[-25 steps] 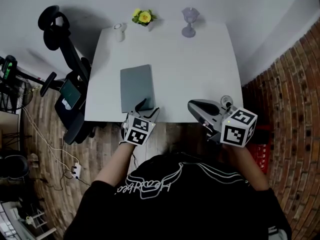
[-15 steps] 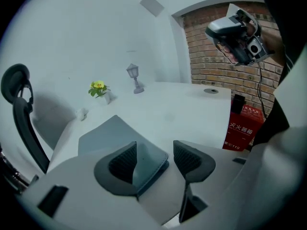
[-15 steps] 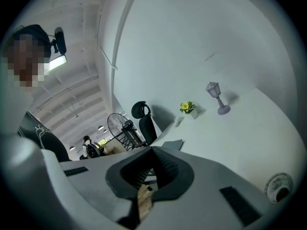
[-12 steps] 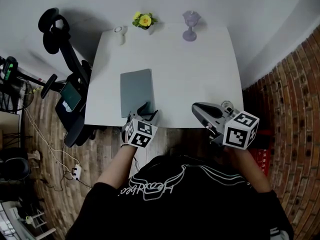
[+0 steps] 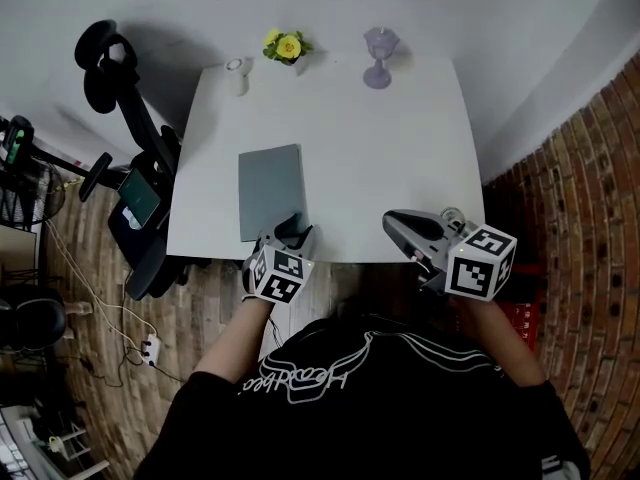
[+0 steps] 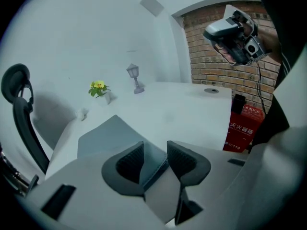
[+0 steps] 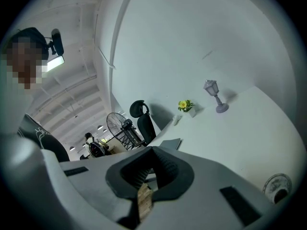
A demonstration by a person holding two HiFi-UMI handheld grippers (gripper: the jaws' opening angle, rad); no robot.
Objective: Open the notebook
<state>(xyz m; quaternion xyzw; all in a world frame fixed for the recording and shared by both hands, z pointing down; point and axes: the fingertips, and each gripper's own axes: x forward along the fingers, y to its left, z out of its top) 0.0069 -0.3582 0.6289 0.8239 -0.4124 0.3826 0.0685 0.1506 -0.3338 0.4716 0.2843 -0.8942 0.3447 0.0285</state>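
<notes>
Over the grey notebook (image 5: 270, 183) lying near the worktop's (image 5: 390, 138) front-left edge, the left gripper's (image 5: 292, 232) fingers (image 6: 128, 163) are narrowing from wide apart, not yet pinching; only its own view is showing the corner between them. It is tilting downward, while the right gripper (image 5: 392, 220), fingers together, is hovering nearly level

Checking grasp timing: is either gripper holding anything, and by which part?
Nothing yet: left gripper jaws, just closing, straddle the notebook's near corner without pressing; right gripper shut, empty.
</notes>
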